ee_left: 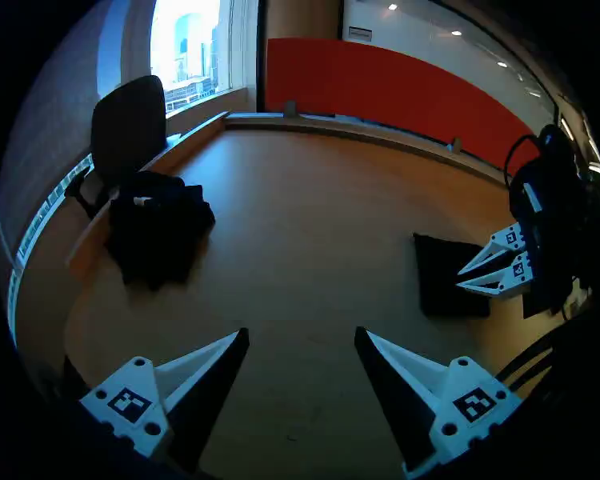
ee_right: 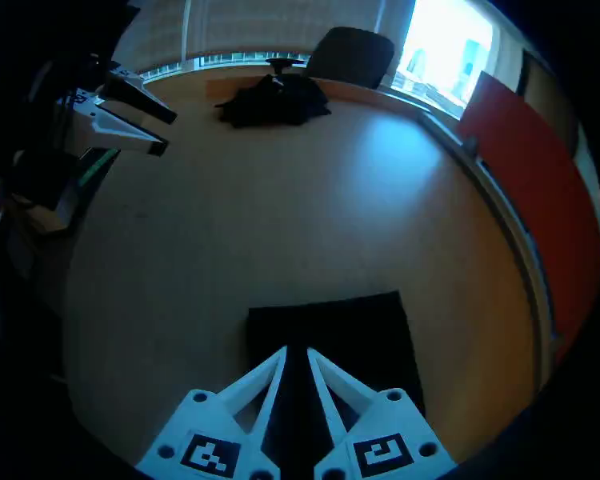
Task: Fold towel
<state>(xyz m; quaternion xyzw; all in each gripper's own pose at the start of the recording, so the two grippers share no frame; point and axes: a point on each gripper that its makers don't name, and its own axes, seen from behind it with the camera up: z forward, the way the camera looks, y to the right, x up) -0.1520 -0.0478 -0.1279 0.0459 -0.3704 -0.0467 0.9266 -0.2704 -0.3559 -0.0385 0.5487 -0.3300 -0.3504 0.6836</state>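
Towel (ee_right: 364,336) looks soft, limp and light, so pinch its corners; left gripper (ee_left: 300,352) gapes wide, right gripper (ee_right: 296,352) sits nearly closed over it, though I cannot tell if it grips.

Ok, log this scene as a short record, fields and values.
surface: wooden table
cloth: dark towel, a flat rectangle on the table
left: left gripper open, over bare table
right: right gripper over the towel, narrow gap between its fingers; grip unclear
clutter: dark pile at the table's edge, next to a chair
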